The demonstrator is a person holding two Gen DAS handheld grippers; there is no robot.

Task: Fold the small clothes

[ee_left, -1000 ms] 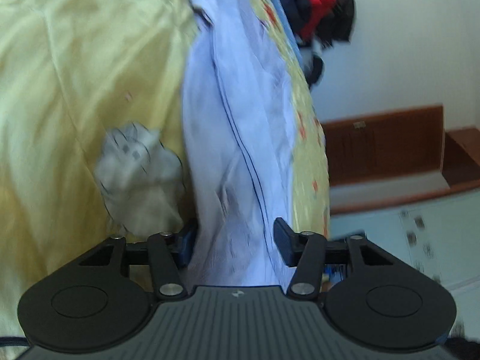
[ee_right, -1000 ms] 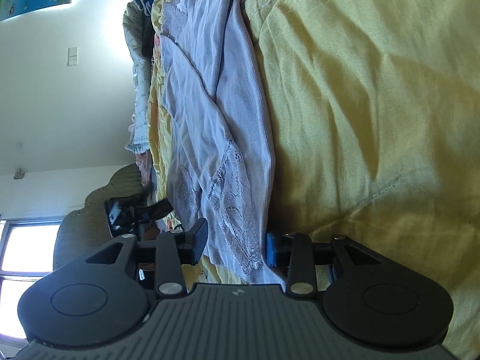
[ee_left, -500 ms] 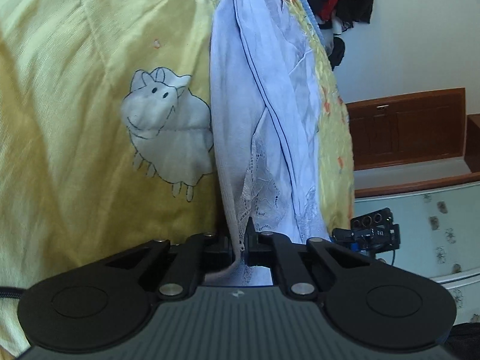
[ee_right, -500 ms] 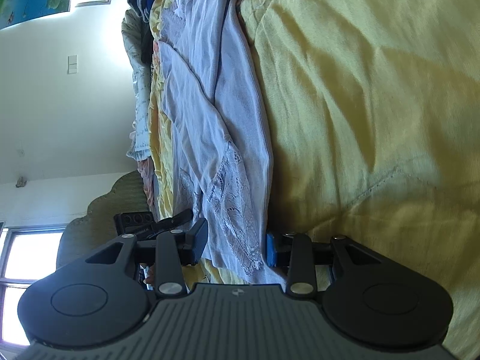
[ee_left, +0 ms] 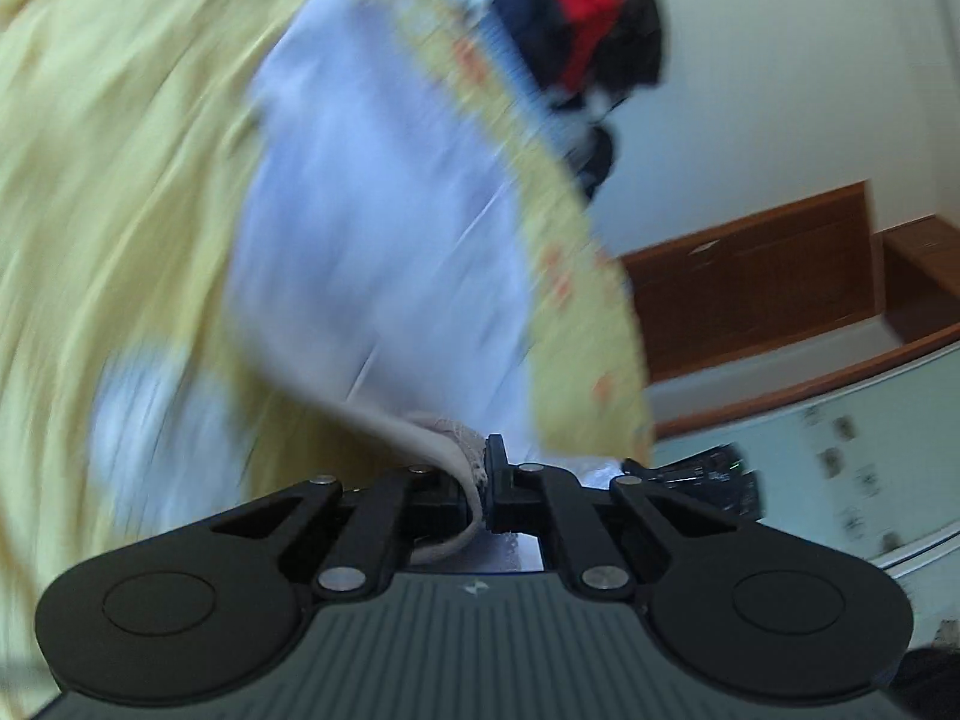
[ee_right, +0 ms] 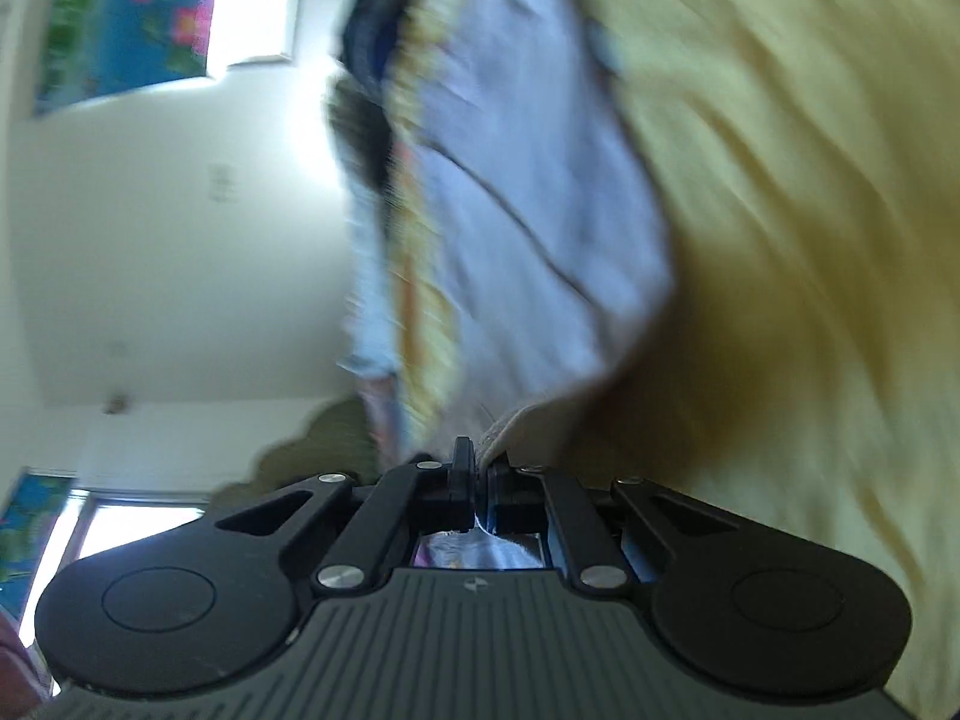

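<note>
Yellow bedding [ee_left: 120,192] fills most of both wrist views, rumpled and smeared by motion blur, with a pale wall [ee_left: 780,90] behind it. On the bedding lies a white garment [ee_left: 372,228], a long pale strip running away from the cameras toward a heap of dark, red and blue clothes [ee_left: 576,42] at the far end.

The left gripper [ee_left: 485,483] is clamped on the near edge of the garment: its jaws are pressed nearly together, with a bunched, lace-trimmed fold of cloth squeezed between them and trailing down behind the fingers. In the left view a blurred white patch [ee_left: 156,420] shows on the yellow fabric to the left of the garment, too smeared to make out. Brown wooden furniture [ee_left: 750,276] and a pale cabinet [ee_left: 840,456] stand to the right.

The right gripper [ee_right: 477,483] has just been closing and now pinches the garment [ee_right: 528,192] too, a thin edge of cloth caught between its narrow jaws. The fabric rises from the fingers in a taut fold against the bedding [ee_right: 810,240]. To the left are a bright window [ee_right: 258,0], a blue floral picture [ee_right: 120,18] and a wall switch [ee_right: 222,183].

Both grippers hold the same end of the garment, which is drawn up off the bedding at the near edge; its far part still lies flat.
</note>
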